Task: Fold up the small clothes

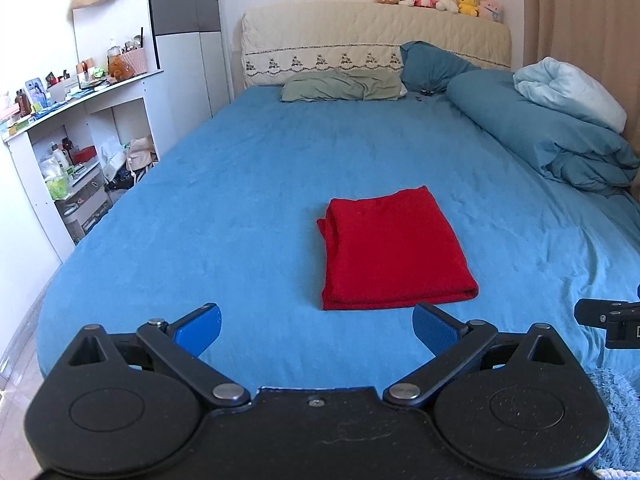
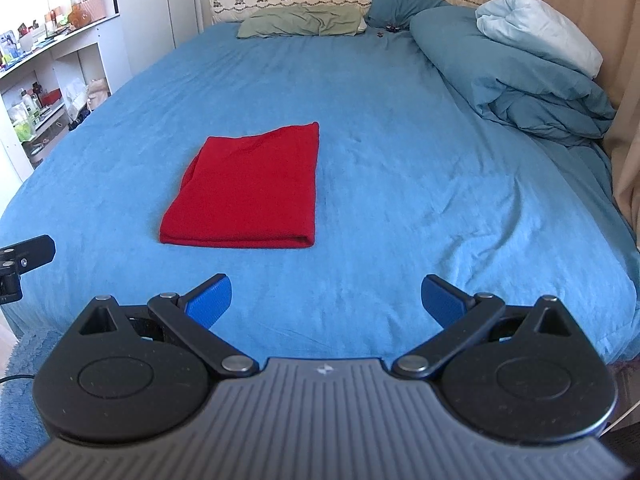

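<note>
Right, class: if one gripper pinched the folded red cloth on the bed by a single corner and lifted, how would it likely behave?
The red cloth would probably go floppy and unfold, since it lies in loose stacked layers with soft, rounded edges. It looks light, as it barely dents the blue bedsheet. Pushed, it would likely bunch rather than slide, as both surfaces look fuzzy.

Both views bright, soft daylight apparently from the curtain (image 2: 624, 80) side, only faint shadows under the red cloth (image 1: 394, 248), mild washout on the white shelf (image 1: 100, 120) wall, focus sharp centre, strong fisheye bending at edges with dark vignette corners.
</note>
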The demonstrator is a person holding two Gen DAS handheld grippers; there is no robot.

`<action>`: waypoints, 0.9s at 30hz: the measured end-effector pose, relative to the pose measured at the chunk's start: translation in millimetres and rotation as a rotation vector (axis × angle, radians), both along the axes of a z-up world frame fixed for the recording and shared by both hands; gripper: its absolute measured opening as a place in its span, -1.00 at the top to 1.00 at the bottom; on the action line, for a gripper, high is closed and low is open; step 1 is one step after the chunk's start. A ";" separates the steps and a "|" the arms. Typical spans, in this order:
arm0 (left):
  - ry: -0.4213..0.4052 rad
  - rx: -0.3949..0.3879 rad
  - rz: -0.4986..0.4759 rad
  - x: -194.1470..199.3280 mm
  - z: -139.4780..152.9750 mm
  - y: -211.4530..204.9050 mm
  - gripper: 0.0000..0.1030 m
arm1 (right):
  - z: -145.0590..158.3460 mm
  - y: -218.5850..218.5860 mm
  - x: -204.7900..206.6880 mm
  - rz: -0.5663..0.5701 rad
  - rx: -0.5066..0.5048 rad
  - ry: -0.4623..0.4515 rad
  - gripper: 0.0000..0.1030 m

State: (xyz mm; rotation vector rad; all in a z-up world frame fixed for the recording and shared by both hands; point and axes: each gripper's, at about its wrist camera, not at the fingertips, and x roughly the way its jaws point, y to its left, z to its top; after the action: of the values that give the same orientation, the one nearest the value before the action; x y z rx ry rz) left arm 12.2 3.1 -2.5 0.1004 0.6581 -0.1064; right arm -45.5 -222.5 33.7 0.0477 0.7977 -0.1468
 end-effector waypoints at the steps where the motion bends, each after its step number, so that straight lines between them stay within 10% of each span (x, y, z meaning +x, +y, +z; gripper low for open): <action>1: 0.000 0.001 -0.001 -0.4 0.2 0.3 -1.00 | 0.0 -0.6 0.1 0.000 0.000 -0.001 -1.00; 27: -0.029 0.041 -0.028 -5.8 5.8 -3.1 -1.00 | -0.1 -2.4 -1.3 -0.016 0.015 0.009 -1.00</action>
State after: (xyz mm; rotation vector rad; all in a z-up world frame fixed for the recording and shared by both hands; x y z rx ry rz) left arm 6.5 0.0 3.3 0.1508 0.6306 -0.1181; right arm -46.8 -224.9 33.7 0.0675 0.8071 -0.1558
